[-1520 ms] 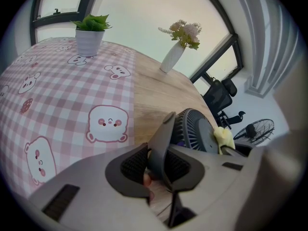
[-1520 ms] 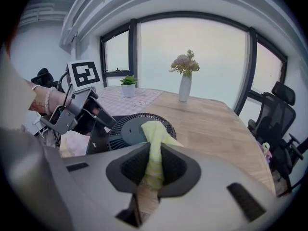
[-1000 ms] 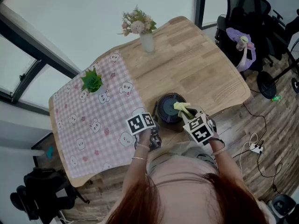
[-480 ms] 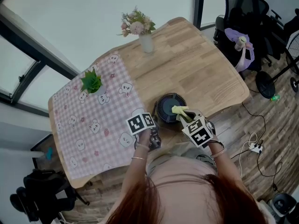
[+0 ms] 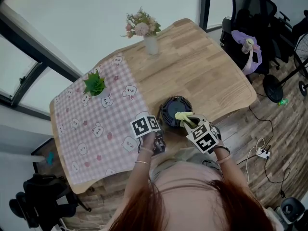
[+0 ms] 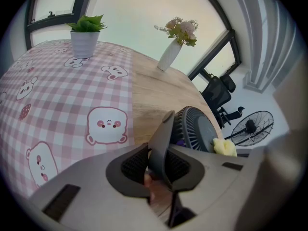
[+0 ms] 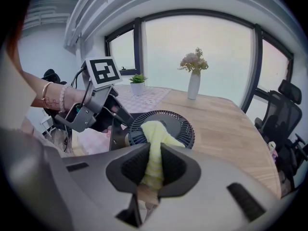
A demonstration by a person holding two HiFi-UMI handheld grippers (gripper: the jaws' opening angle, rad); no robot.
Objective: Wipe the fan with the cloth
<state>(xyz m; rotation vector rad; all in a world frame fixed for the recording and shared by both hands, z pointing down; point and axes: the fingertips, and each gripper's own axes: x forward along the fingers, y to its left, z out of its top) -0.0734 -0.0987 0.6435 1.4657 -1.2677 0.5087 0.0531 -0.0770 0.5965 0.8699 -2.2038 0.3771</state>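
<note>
WIPING DOWN: At a wooden table [image 5: 207, 71] beside a wide window, a person [image 5: 187, 196] leans over a small dark round fan [image 5: 171, 108] with a hand-held gripper in each hand. Seen from above the person's head, the fan stands at six o'clock from the table's middle. It is close to the near edge, and its grille is turned upward.

The right gripper [image 5: 189, 121], at the fan's four o'clock, has its jaws pinched on a pale yellow cloth [image 5: 183, 115]. The cloth's free end lies on the grille on that same side. The left gripper [image 5: 160, 125], at the fan's seven o'clock, is clamped on a dark flat part at the fan's rim, which stands upright between its pads. The two grippers sit near each other, with the fan between them.

A pink-and-white checked tablecloth [image 5: 96, 129] printed with bear faces covers the table's left end, and its edge runs just beside the fan. A potted plant [image 5: 95, 83] stands on it, between nine and ten o'clock from the fan. A white vase of flowers [image 5: 147, 32] stands on bare wood at about eleven o'clock, near the far edge. A black office chair [image 5: 255, 13] stands on the floor beyond the table, between one and two o'clock.
</note>
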